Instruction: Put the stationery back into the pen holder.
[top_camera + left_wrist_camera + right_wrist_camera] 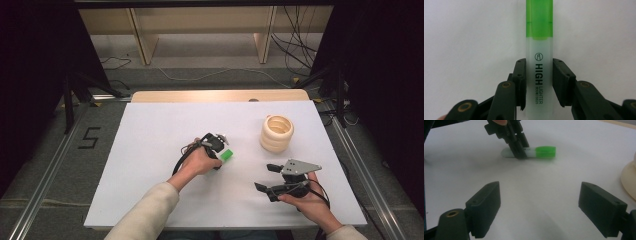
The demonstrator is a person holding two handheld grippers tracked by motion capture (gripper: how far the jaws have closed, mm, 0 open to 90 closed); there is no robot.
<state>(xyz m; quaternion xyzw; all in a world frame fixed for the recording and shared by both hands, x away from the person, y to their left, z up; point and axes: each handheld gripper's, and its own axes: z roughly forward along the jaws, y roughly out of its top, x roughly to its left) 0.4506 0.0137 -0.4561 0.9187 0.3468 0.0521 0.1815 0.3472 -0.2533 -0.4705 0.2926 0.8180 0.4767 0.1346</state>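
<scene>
A highlighter [539,30] with a clear body and a green cap [227,155] lies flat on the white board [145,165], near its middle. My left gripper [218,161] comes down on it from above, and both pads press the clear body on either side of the printed label, so it is shut on the highlighter. In the right gripper view the highlighter [545,152] rests on the board with the left gripper [518,153] clamped on its body. My right gripper [267,177] is held near the board's front right, open, with nothing between its fingers [486,202].
A cream ribbed ring-shaped object [276,133] stands upright at the board's right, beyond the right gripper; its edge [630,180] shows in the right gripper view. A wooden table edge [220,95] runs behind the board.
</scene>
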